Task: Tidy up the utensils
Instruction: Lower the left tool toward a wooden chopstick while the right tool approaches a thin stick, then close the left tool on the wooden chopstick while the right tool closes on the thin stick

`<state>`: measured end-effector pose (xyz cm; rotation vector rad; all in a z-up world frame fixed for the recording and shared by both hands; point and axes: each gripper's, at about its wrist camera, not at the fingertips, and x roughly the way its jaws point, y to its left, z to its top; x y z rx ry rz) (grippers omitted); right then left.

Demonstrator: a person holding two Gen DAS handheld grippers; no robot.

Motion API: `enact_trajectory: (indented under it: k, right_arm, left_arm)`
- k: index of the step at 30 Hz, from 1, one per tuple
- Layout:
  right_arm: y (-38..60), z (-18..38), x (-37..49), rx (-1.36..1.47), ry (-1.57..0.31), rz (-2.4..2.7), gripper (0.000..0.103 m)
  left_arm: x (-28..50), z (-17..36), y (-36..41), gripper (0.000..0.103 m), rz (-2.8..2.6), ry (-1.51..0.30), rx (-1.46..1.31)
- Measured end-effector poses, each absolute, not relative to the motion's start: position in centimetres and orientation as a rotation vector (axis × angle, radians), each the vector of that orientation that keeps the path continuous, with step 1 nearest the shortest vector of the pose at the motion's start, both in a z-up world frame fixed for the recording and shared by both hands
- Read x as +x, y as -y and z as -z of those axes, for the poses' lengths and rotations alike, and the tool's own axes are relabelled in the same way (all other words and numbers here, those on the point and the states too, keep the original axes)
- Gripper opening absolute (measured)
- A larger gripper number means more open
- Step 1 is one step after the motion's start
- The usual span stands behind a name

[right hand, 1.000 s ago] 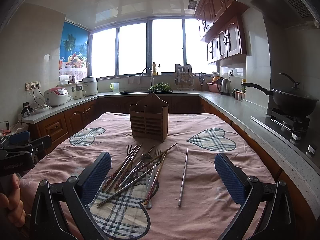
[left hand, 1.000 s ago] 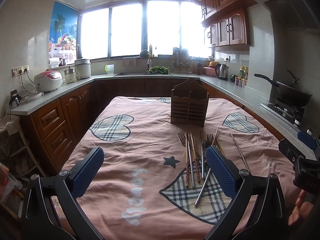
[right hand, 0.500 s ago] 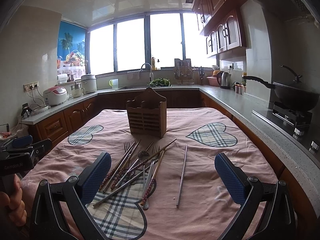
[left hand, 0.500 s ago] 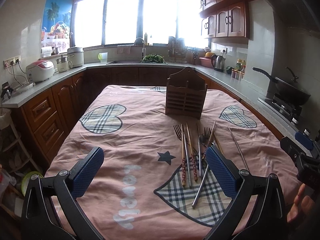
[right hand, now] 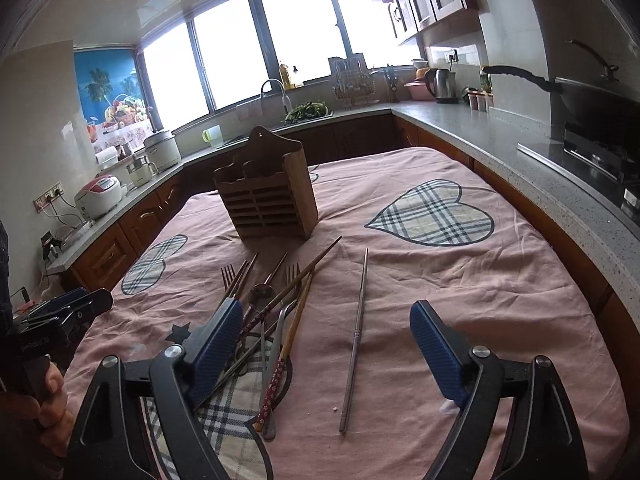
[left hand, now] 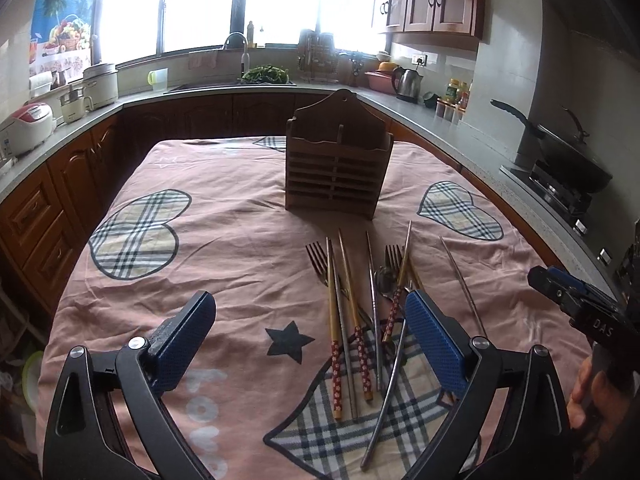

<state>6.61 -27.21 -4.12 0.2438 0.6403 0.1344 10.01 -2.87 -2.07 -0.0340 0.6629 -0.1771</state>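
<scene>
A wooden utensil holder (left hand: 338,168) stands upright on the pink tablecloth (left hand: 240,248), also in the right wrist view (right hand: 268,196). In front of it lies a pile of forks, a spoon and chopsticks (left hand: 360,312), seen again in the right wrist view (right hand: 268,320). One metal chopstick (right hand: 356,336) lies apart to the right (left hand: 464,284). My left gripper (left hand: 312,340) is open and empty, above the pile's near left. My right gripper (right hand: 326,344) is open and empty, low over the single chopstick and the pile's right edge.
Kitchen counters (right hand: 540,148) wrap around the table, with a wok on a stove (left hand: 560,156) at right and rice cookers (left hand: 32,124) at left. A kettle (left hand: 408,82) and sink (left hand: 264,76) are at the back.
Both grippers have moved forward and down toward the utensil pile. The right gripper has tilted and shifted to the right, over the single chopstick. Both stay open.
</scene>
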Motion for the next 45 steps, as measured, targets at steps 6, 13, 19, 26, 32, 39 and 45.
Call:
enact_trajectory:
  k: [6, 13, 19, 26, 32, 39, 45]
  right_arm:
    - [28.7, 5.9, 11.2, 0.284, -0.734, -0.136, 0.057]
    - [29.4, 8.8, 16.9, 0.33, -0.86, -0.163, 0.036]
    - [29.5, 10.9, 20.9, 0.348, -0.944, -0.173, 0.032]
    - [30.8, 12.7, 24.0, 0.393, -0.994, -0.193, 0.017]
    - [31.7, 12.7, 25.0, 0.427, -0.989, -0.232, 0.006]
    - [33.8, 12.0, 23.9, 0.492, -0.946, -0.237, 0.005]
    - [34.0, 11.6, 23.4, 0.514, -0.928, -0.239, 0.005]
  left_arm:
    - [14.7, 2.8, 6.2, 0.092, 0.269, -0.731, 0.01]
    - [20.5, 4.2, 10.4, 0.086, 0.388, -0.831, 0.08]
    - [24.9, 5.7, 13.0, 0.08, 0.465, -0.908, 0.116]
    - [28.2, 7.7, 15.8, 0.077, 0.525, -0.974, 0.173]
    - [30.5, 9.3, 18.5, 0.064, 0.546, -1.016, 0.232]
    - [32.3, 11.1, 21.1, 0.043, 0.559, -1.059, 0.267]
    - [32.4, 10.5, 21.4, 0.005, 0.586, -1.045, 0.247]
